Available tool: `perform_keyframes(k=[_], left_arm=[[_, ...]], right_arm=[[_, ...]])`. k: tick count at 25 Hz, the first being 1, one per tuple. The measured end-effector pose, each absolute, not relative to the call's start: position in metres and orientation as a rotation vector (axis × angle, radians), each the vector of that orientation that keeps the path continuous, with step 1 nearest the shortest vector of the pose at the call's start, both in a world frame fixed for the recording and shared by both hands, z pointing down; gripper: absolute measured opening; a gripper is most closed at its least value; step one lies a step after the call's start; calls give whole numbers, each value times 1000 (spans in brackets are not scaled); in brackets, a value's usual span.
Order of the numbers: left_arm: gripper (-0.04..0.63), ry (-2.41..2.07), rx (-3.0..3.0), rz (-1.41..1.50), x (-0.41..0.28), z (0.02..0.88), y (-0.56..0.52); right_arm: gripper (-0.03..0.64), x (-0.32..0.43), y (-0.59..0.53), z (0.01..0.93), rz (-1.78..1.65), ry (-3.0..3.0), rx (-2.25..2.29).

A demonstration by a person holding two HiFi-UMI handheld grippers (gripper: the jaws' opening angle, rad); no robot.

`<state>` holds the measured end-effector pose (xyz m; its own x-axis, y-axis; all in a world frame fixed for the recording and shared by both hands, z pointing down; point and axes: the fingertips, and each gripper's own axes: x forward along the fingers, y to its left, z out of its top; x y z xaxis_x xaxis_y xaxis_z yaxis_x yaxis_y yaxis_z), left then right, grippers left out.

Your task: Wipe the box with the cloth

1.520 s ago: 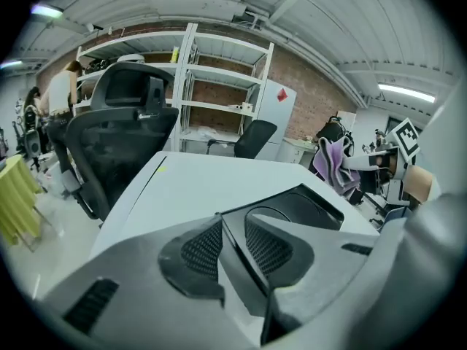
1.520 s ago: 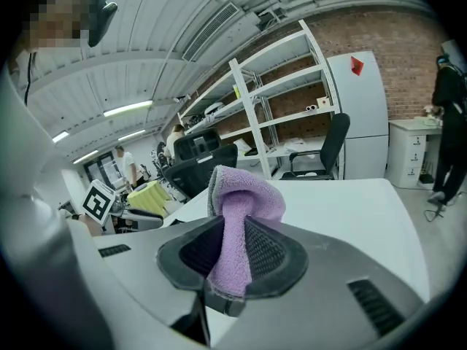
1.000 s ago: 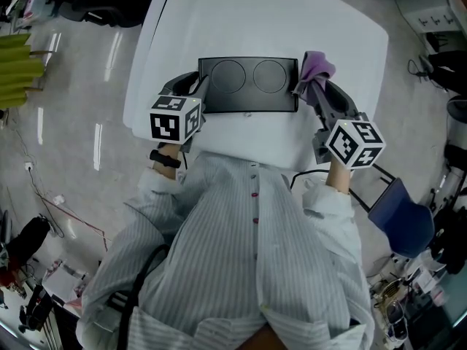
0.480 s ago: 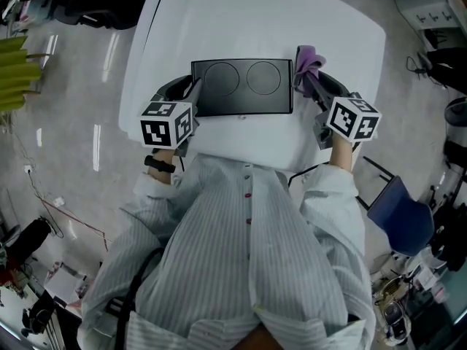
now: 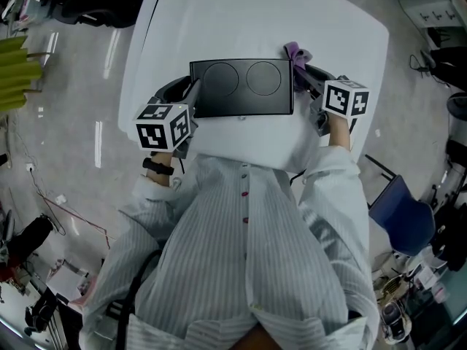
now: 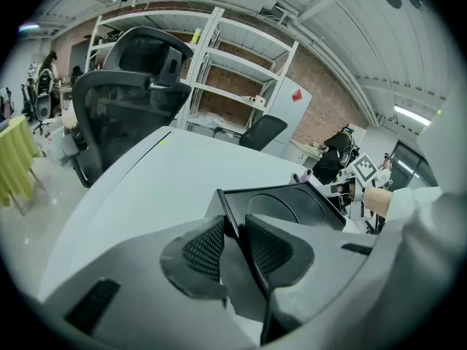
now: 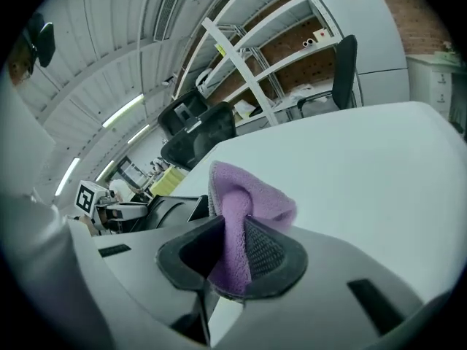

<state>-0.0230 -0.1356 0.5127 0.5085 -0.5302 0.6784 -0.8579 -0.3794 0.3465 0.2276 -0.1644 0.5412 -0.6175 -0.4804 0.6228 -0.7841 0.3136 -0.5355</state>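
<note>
"Nearest the head camera, what do you see?"

"A person in a striped shirt (image 5: 248,254), leaning over a white table (image 5: 241,13), with a gripper in each hand."

"How is the left gripper (image 5: 191,97) set?"

"Its marker cube (image 5: 162,126) sits at the table's near left. In the left gripper view, the left gripper (image 6: 233,243) has its jaws drawn close together on the thin left wall of the box (image 6: 284,206), one pad on each side of that wall."

"And the box itself?"

"The box (image 5: 241,86) is a shallow black tray with two round hollows side by side, lying flat on the table just in front of the person, its long side running across."

"What about the right gripper (image 5: 303,79)?"

"It is at the right end of the box. In its own view the right gripper (image 7: 230,257) has its jaws closed on a purple cloth (image 7: 244,210), which bunches up above the pads."

"Where does the cloth (image 5: 294,50) lie against the box?"

"At the far right corner, just beside the rim; I cannot tell whether it touches."

"Anything beyond?"

"Past the table stand a black office chair (image 6: 124,108) and white shelves (image 6: 241,64) against a brick wall"
</note>
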Motion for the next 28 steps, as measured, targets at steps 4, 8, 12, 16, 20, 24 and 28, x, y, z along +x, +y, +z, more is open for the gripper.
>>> perform_keyframes(k=[4,8,12,16,20,24,28], left_arm=[[80,-1149,2064,607,-25,512,-136],[80,-1171,2053,597,-25,516,-137],[80,-1176,2043,590,-25,519,-140],[80,-1177,2043,592,-26,517,-137],[80,-1179,2042,589,-26,516,-136],[80,-1186,2045,593,-26,516,-135],[80,-1193,2046,595,-25,516,-133]], right_arm=[[75,224,-163,541,1234,-2276,1109],[74,222,-157,542,1225,-2312,1073],[74,221,-150,542,1214,-2316,1060],[74,219,-132,536,1206,-2324,1051],[74,219,-112,533,1208,-2324,1033],[74,219,-91,532,1218,-2318,1027],[74,220,-71,531,1243,-2317,1041]])
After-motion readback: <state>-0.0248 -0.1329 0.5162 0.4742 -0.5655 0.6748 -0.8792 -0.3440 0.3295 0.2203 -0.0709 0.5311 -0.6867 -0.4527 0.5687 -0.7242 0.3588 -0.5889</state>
